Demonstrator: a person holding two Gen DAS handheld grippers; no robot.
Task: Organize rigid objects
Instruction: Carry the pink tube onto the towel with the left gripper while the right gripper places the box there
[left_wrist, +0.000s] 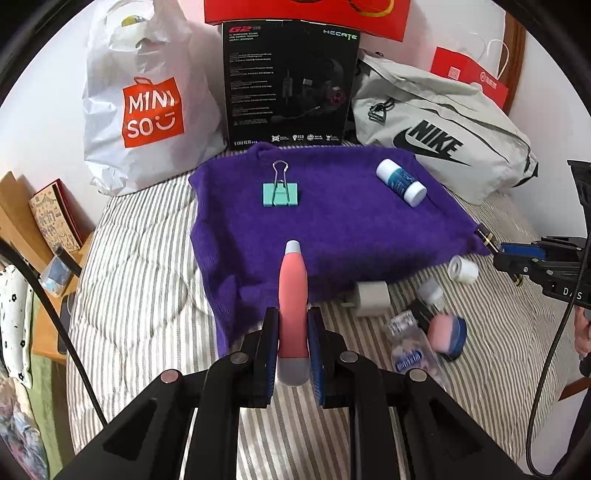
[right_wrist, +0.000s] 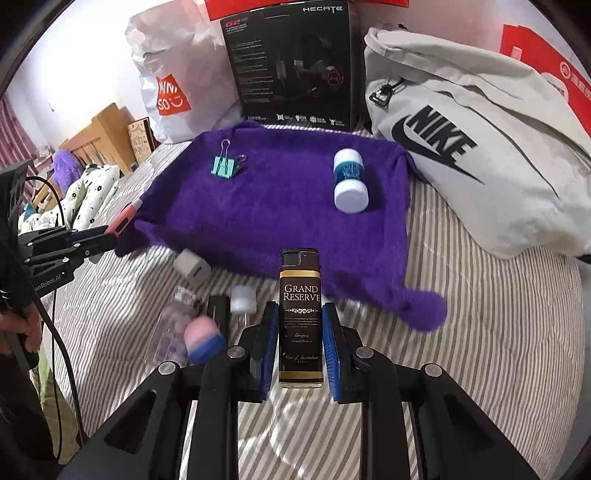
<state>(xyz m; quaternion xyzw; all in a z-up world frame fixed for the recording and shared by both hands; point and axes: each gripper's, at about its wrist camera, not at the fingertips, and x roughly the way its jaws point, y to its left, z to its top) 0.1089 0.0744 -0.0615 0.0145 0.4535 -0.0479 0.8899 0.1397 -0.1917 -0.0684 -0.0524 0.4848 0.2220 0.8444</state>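
Judging from the purple cloth (left_wrist: 332, 206), two items are already placed: a binder clip (left_wrist: 280, 194) and a white bottle (left_wrist: 400, 181). A pink pen (left_wrist: 293, 295) is gripped in the left gripper (left_wrist: 292, 332) jaws, a lighter (right_wrist: 300, 317) in the right gripper (right_wrist: 300, 343). Several small items (left_wrist: 424, 306) are left on the bed (left_wrist: 140, 258).

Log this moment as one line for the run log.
left gripper: shut on pink pen-shaped tool | right gripper: shut on brown Grand Reserve lighter | purple fuzzy cloth: mint binder clip, white-capped bottle
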